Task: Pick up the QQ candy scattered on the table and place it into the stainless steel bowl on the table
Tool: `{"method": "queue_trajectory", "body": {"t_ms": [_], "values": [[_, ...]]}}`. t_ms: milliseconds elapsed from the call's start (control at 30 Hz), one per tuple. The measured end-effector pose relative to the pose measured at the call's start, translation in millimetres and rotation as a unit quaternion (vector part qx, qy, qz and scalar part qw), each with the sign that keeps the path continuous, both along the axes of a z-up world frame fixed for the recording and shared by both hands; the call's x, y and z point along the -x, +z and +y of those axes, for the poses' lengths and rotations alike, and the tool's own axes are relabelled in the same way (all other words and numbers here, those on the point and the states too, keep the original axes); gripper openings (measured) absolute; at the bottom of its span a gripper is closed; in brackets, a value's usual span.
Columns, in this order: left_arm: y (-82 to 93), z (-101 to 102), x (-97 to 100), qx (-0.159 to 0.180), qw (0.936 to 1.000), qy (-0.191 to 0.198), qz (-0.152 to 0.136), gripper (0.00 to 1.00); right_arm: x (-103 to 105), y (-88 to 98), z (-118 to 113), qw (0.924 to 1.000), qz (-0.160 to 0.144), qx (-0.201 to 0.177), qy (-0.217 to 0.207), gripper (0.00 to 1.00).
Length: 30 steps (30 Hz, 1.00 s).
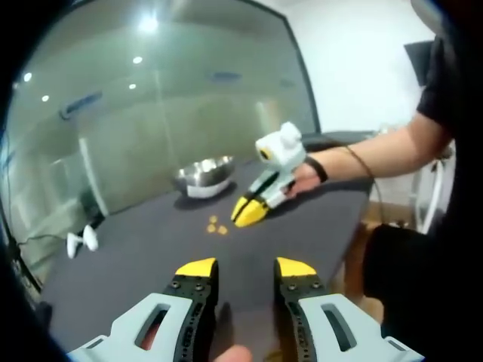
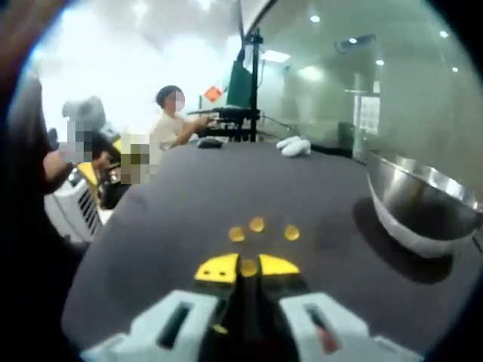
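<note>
Glass walls run behind the dark desk. In the right gripper view I count four yellow candies: three loose ones at 12 o'clock of my right gripper, and one candy pinched between its nearly closed jaws, partly hidden by the tips. One steel bowl sits at 2 o'clock, its far edge cut off. In the left gripper view my left gripper hangs above the desk, jaws spread wide, holding nothing; the candies there blur together.
</note>
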State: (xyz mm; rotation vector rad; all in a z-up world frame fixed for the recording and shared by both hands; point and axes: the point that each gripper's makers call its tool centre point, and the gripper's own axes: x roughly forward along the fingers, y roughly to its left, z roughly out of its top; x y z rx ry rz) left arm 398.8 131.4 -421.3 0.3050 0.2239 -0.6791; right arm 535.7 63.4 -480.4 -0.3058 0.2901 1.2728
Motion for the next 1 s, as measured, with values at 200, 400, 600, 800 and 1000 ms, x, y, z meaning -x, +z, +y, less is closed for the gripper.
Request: {"method": "queue_trajectory", "body": {"t_ms": [200, 400, 600, 800, 1000], "values": [[1.5, 0.9, 0.1, 0.000, 1.0000, 0.000, -0.001, 0.31, 0.0, 0.4, 0.6, 1.0000, -0.002, -0.003, -0.003, 0.09], [1.5, 1.8, 0.8, 0.003, 1.0000, 0.001, -0.002, 0.31, 2.3, 3.0, -1.1, 0.9999, -0.007, -0.002, -0.008, 0.09], [0.0, 0.4, 1.2, 0.002, 1.0000, -0.001, -0.002, 0.31, -12.1, 41.0, -11.8, 0.9983, -0.040, -0.026, -0.034, 0.09], [1.0, -2.5, 0.4, 0.005, 1.0000, -0.004, -0.004, 0.31, -64.3, 99.8, -39.8, 0.9825, -0.113, -0.068, -0.132, 0.09], [0.7, -9.1, 2.4, 0.009, 0.9999, -0.013, -0.005, 0.31, -122.4, 117.1, -70.8, 0.9630, -0.121, -0.080, -0.227, 0.09]]}}
